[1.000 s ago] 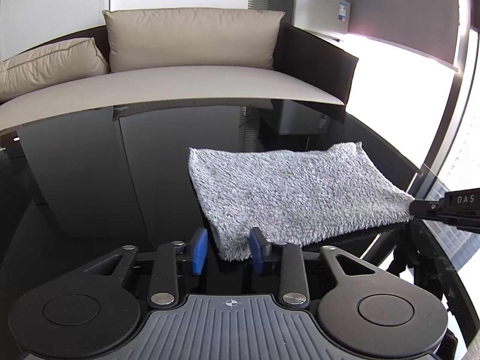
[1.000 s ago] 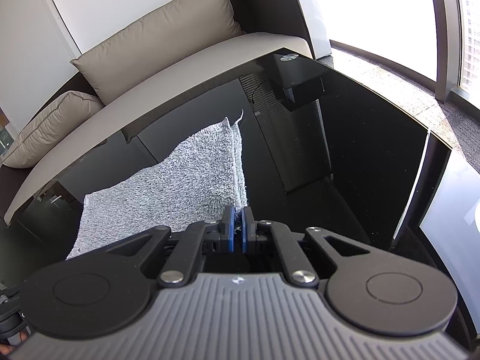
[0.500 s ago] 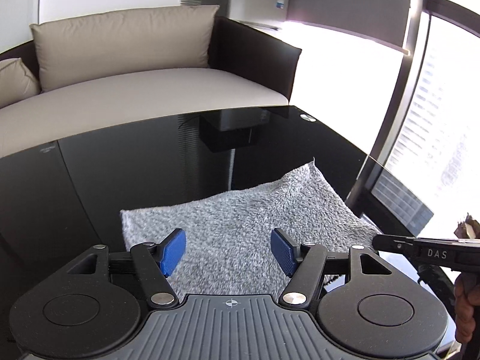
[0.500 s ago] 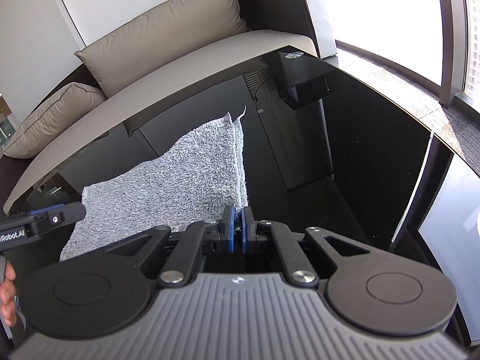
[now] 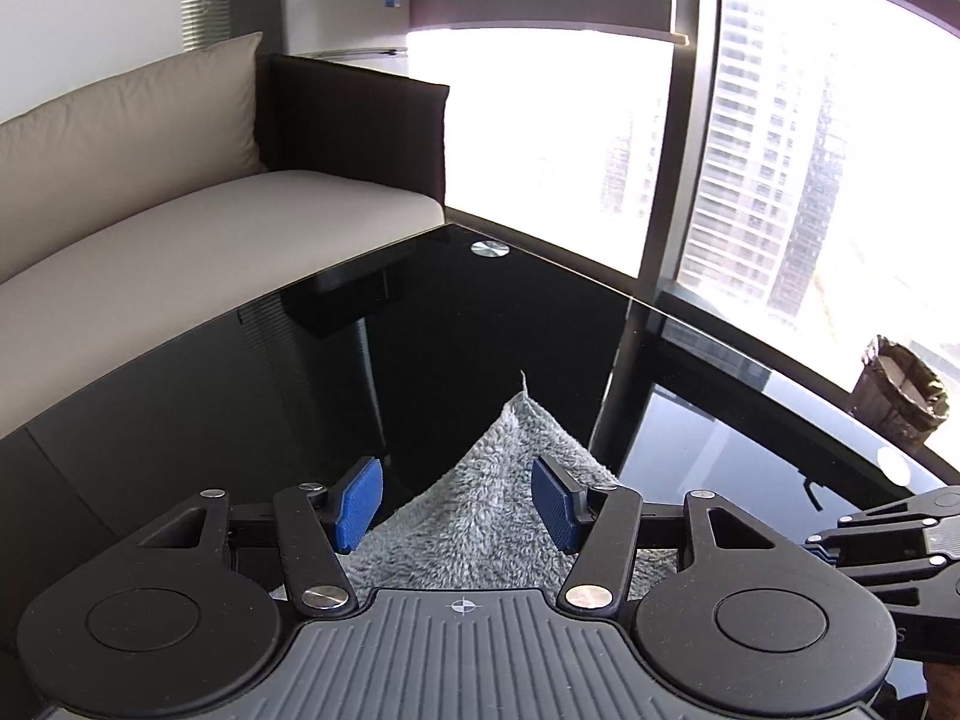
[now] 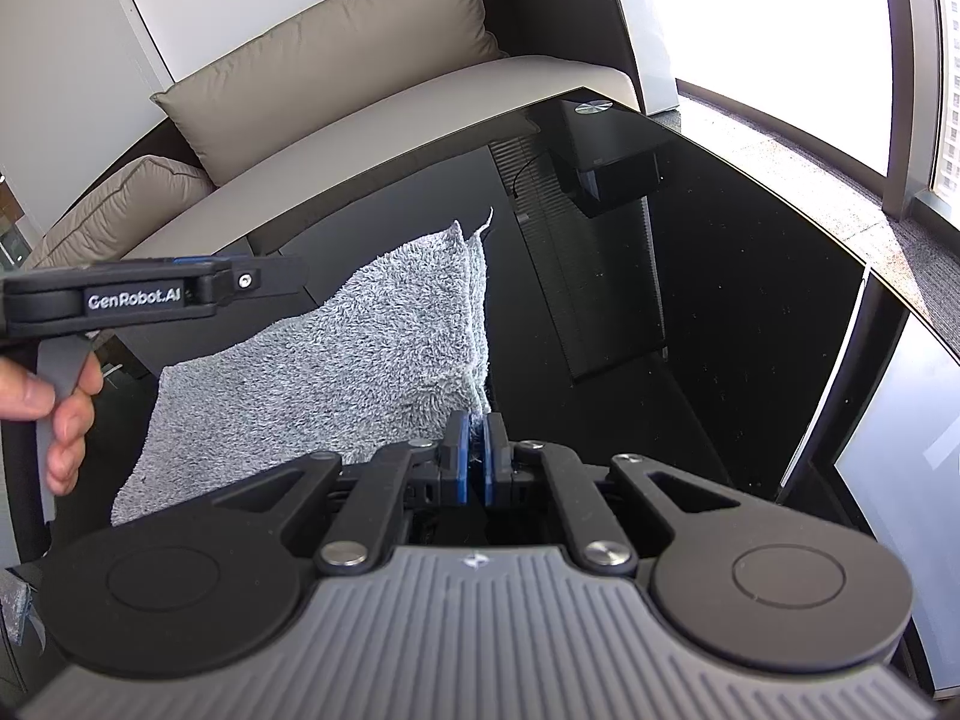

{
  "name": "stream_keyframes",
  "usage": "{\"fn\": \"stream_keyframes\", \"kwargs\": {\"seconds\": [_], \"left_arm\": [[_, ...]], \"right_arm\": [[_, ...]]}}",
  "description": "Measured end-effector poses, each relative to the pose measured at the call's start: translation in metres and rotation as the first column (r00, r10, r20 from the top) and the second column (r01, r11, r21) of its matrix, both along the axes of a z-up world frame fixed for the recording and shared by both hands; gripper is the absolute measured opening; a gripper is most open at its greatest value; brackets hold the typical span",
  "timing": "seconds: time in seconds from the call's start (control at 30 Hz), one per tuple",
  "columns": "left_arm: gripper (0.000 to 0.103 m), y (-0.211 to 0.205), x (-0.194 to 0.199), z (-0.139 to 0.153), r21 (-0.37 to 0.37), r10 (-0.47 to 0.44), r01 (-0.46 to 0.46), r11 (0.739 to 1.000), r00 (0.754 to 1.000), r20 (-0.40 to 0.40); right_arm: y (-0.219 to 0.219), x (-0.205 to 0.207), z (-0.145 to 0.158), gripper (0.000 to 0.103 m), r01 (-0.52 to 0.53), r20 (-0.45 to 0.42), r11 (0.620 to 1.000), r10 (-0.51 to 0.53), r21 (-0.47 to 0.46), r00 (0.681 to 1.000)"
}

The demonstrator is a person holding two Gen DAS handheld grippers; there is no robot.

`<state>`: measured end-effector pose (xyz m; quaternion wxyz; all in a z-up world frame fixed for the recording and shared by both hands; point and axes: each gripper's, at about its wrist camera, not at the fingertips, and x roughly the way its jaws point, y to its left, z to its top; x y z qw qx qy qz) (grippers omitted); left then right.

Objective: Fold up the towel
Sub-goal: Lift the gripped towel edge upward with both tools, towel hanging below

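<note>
A grey fluffy towel (image 5: pixel 492 516) (image 6: pixel 336 348) lies folded double on the black glass table (image 5: pixel 420 360) (image 6: pixel 720 270). My left gripper (image 5: pixel 456 498) hovers over the towel's far corner. Its blue pads stand apart and are closing; the towel shows in the gap below them, but neither pad presses on it. In the right wrist view the left gripper (image 6: pixel 288 276) reaches in from the left, held by a person's hand (image 6: pixel 54 414). My right gripper (image 6: pixel 474 456) is shut on the towel's near right edge, and fibres show between its pads. The left wrist view catches it (image 5: pixel 840 540) at the right.
A beige sofa (image 5: pixel 180 228) (image 6: pixel 360 90) with cushions runs along the table's far side. A small fridge (image 5: pixel 342 6) stands behind it. Tall windows line the right side. The table's glass edge passes just right of the towel. A brown basket (image 5: pixel 900 396) sits beyond that edge.
The left gripper has swung right across the towel, from its near left corner to its far right corner, and its jaws stand wider than a second ago. The right gripper has stayed shut on the towel.
</note>
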<state>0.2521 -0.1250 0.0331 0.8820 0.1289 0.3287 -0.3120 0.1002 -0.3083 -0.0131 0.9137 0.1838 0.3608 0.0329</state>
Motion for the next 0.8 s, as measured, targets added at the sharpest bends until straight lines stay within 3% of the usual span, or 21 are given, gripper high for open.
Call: {"fn": "stream_keyframes", "kwargs": {"seconds": [0.3, 0.6, 0.8], "left_arm": [[0.051, -0.028, 0.023, -0.024, -0.006, -0.085, 0.085, 0.996, 0.995, -0.044], [0.045, -0.049, 0.037, -0.04, -0.013, -0.112, 0.111, 0.994, 0.991, -0.07], [0.032, -0.048, 0.041, -0.047, -0.024, -0.112, 0.11, 0.994, 0.989, -0.094]], "right_arm": [[-0.001, 0.001, 0.0, 0.005, 0.0, 0.0, 1.0, 0.0, 0.007, 1.0], [-0.001, 0.001, 0.0, 0.005, 0.0, -0.002, 1.0, 0.0, 0.011, 1.0], [-0.001, 0.001, 0.0, 0.005, -0.005, -0.001, 1.0, 0.005, 0.006, 1.0]]}}
